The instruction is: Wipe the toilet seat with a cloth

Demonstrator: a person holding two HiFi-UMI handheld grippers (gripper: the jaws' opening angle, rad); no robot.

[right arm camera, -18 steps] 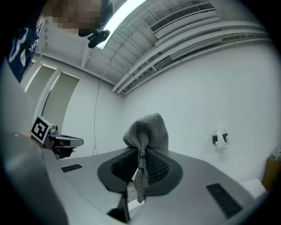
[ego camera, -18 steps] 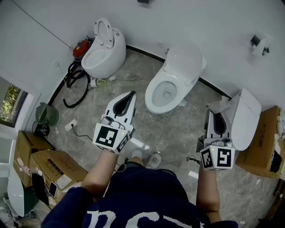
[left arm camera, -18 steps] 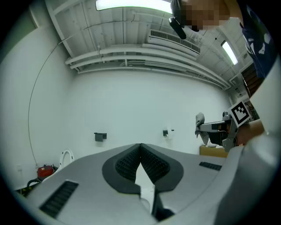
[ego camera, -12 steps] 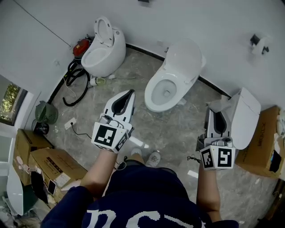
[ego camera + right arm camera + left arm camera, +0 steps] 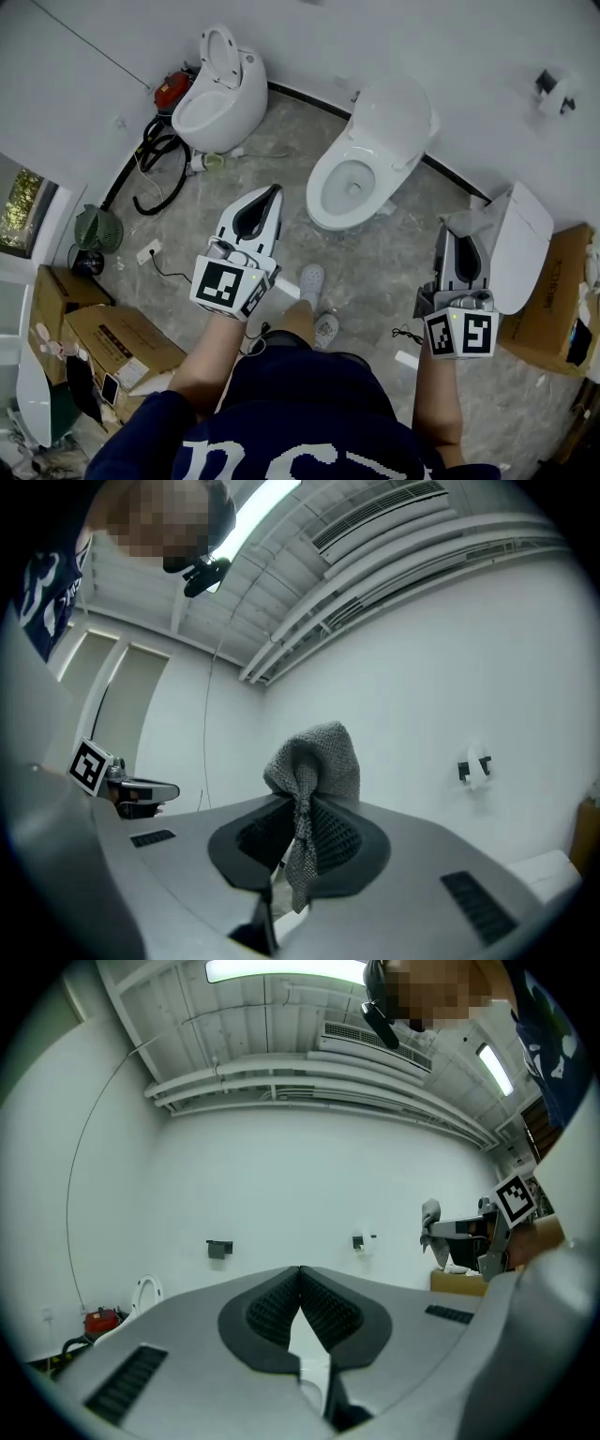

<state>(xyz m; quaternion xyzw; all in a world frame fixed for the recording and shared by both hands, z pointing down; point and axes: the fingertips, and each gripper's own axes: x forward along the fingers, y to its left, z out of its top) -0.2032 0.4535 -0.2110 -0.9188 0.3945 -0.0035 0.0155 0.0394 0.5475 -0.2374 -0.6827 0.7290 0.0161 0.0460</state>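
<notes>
The white toilet [image 5: 361, 164] with its lid raised and seat down stands on the grey floor ahead, in the head view. My left gripper [image 5: 275, 194] hovers left of its bowl, shut with nothing between its jaws [image 5: 300, 1271]. My right gripper [image 5: 458, 234] is held out to the right, shut on a grey knitted cloth [image 5: 314, 766] that bunches above the jaws and hangs down between them. In the head view the cloth [image 5: 467, 223] shows at that gripper's tip, in front of another white toilet [image 5: 520, 246]. Both grippers are well apart from the middle toilet's seat.
A third toilet [image 5: 214, 94] stands far left, beside a red item [image 5: 170, 94] and black hose [image 5: 155, 178]. Cardboard boxes [image 5: 112, 352] lie at the left and one box [image 5: 558, 300] at the right. A paper holder [image 5: 548, 86] hangs on the wall. The person's shoes [image 5: 314, 281] are below.
The person has stepped forward, one shoe now further ahead. Both grippers keep their grip and have shifted only slightly.
</notes>
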